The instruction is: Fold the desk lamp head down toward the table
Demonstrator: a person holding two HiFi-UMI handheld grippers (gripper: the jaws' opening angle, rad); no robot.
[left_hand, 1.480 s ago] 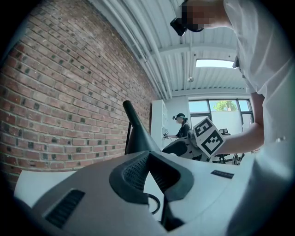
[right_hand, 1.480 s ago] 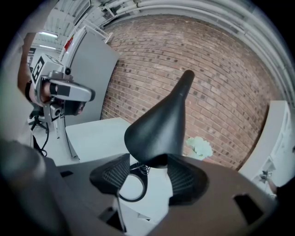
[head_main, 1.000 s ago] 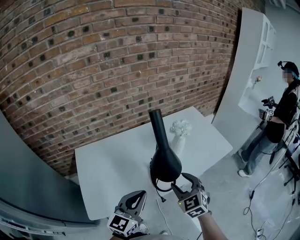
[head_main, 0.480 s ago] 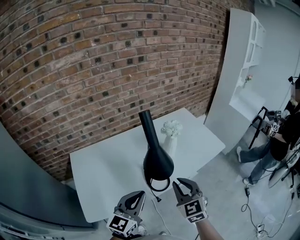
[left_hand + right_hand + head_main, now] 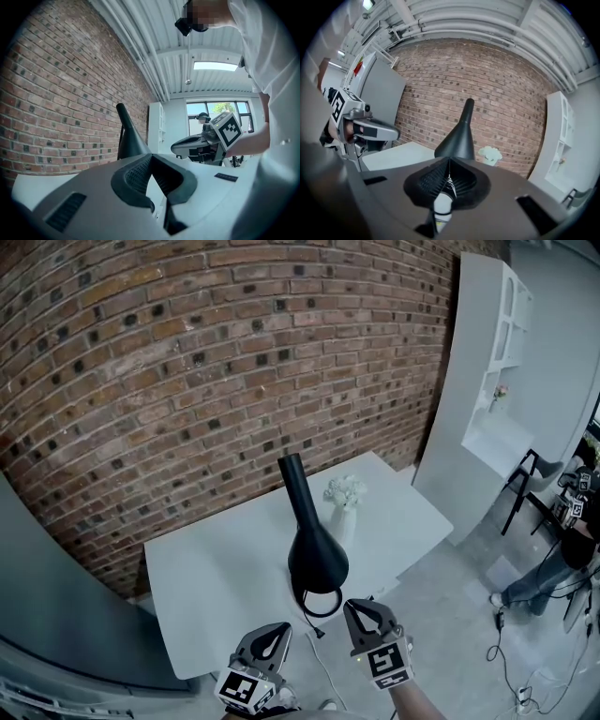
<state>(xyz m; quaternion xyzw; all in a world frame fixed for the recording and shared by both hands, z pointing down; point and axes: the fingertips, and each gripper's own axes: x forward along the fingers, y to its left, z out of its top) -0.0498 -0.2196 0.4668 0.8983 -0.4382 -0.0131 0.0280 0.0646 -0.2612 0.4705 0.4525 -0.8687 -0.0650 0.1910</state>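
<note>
The black desk lamp [image 5: 317, 559] stands on the white table [image 5: 216, 587], its bulbous head low and its thin neck rising to the upper left. My right gripper [image 5: 351, 607] hovers just in front of the lamp head without touching it. Its jaws are closing and meet at the tips with nothing between them. My left gripper [image 5: 281, 626] is shut and empty, lower left of the lamp. The left gripper view shows the lamp [image 5: 129, 140] past the shut left gripper [image 5: 151, 157], with the right gripper [image 5: 190, 146] alongside. From the right gripper [image 5: 449, 161], the lamp [image 5: 458, 136] is straight ahead.
A white vase of flowers [image 5: 344, 493] stands behind the lamp. The lamp's black cable [image 5: 315, 610] loops over the table's front edge. A brick wall [image 5: 187, 381] backs the table. A white shelf unit [image 5: 502, 362] is at right, and a person [image 5: 572, 540] at the far right edge.
The right gripper's jaws, open by the lamp head a second ago, have closed, and it has drawn back from the lamp. The person at right has moved toward the edge.
</note>
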